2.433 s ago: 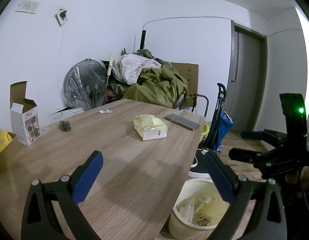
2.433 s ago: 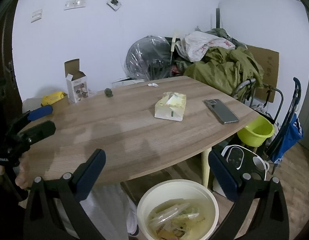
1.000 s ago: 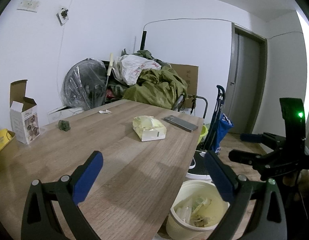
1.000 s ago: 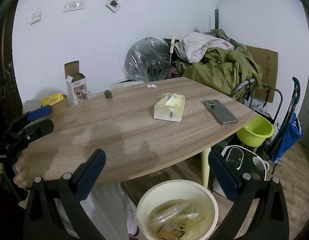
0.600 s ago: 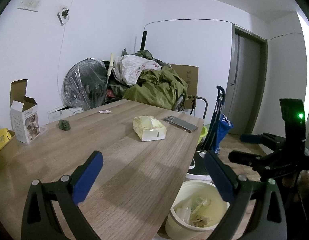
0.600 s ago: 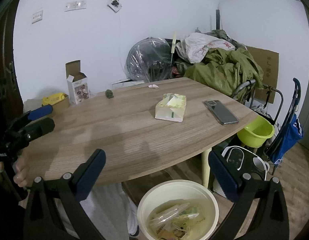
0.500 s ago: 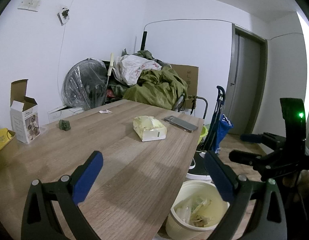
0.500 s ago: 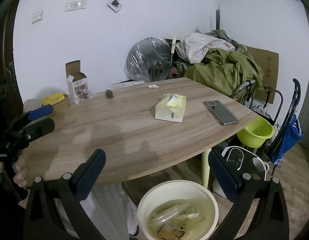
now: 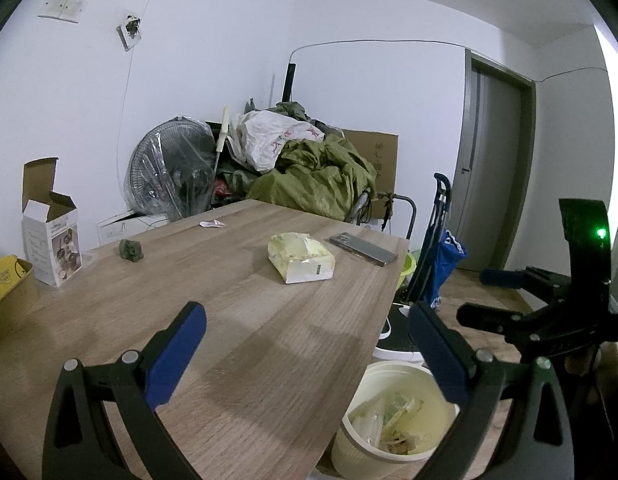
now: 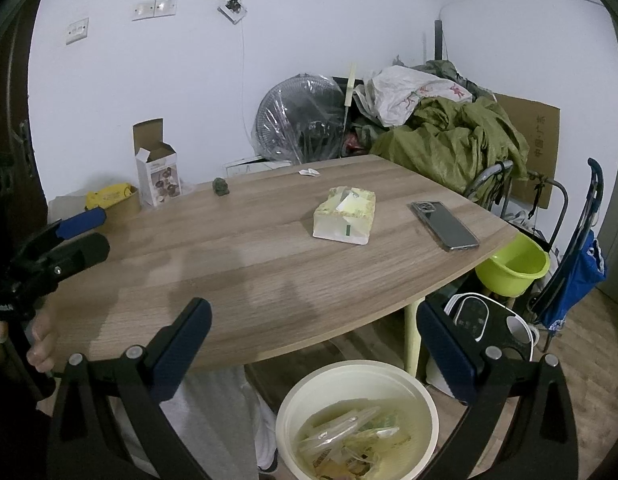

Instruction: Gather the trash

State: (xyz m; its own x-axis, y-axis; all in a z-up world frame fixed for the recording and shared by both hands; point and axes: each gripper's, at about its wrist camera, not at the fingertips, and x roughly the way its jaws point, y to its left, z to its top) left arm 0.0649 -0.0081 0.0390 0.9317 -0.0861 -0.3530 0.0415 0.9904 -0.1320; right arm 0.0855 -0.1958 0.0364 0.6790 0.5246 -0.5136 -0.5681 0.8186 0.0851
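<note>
— What are the grippers doing?

— The left gripper (image 9: pixel 307 342) is hanging over the near part of the table (image 9: pixel 249 320), its jaws spread wide and gripping nothing. The right gripper (image 10: pixel 315 338) is hovering past the table edge, above the bin (image 10: pixel 357 420), jaws also gaping and empty.

— And the trash?

— Wrappers (image 10: pixel 341 440) are lying in the bin on the floor. A scrap (image 10: pixel 309 172) and a dark lump (image 10: pixel 221 186) are sitting at the table's far side, with a tissue pack (image 10: pixel 345 220) and a phone (image 10: pixel 445 225) nearer.

wrist views, both facing table (image 9: pixel 245 320), perhaps angled
</note>
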